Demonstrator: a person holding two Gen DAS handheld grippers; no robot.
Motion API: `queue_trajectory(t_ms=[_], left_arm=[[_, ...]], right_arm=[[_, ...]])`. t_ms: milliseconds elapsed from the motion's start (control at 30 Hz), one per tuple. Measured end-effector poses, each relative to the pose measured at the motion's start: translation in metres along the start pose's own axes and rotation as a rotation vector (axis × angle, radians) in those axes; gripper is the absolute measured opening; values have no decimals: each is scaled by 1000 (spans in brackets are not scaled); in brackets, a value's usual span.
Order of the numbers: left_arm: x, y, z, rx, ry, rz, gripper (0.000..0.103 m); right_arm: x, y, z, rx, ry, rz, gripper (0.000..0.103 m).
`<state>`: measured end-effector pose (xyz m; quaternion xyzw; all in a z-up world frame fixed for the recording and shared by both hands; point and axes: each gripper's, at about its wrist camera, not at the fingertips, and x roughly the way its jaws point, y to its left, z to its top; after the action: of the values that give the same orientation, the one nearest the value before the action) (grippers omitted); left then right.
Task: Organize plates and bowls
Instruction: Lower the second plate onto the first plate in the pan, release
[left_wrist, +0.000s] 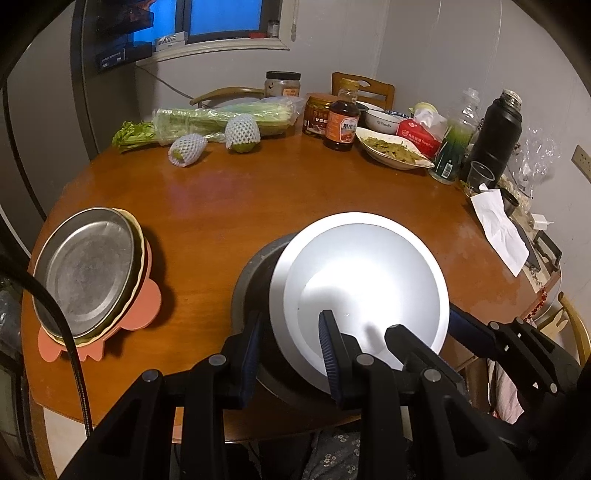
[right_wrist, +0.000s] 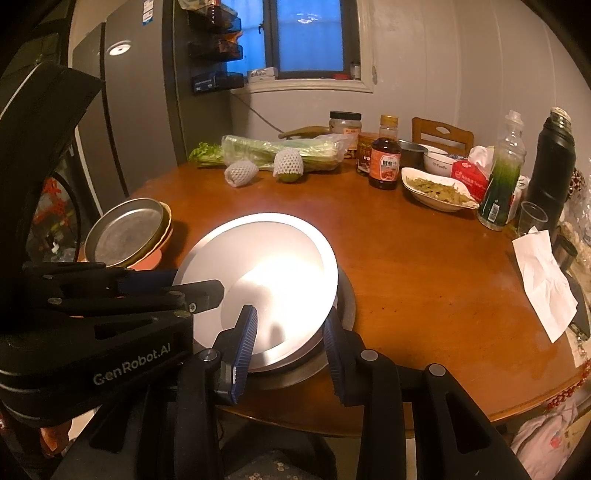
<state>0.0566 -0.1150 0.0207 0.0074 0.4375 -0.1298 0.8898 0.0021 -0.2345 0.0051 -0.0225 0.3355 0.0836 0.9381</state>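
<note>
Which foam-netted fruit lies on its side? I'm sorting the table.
The left foam-netted fruit, nearer the celery leaves; the right one stands upright.

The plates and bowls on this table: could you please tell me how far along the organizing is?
Done: a metal plate sits stacked on other dishes at the left. In hand: the left gripper and right gripper both clamp the tilted silver bowl above a grey dish. Left: setting it down, perhaps also the far white bowl.
</note>
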Motion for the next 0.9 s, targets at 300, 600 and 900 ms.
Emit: queue_trajectory(t_ms=[300,600,900], left_arm=[[-2,12,1,-41,-4,-27,31],[-5,17,6,-58,-12,-49,31],[-6,21,11,-57,-3,-71,37]], right_arm=[[1,2,2,9,-1,-3,44],[3,-1,7,14,2,-11,44],[3,-6,17,24,-8,-13,50]])
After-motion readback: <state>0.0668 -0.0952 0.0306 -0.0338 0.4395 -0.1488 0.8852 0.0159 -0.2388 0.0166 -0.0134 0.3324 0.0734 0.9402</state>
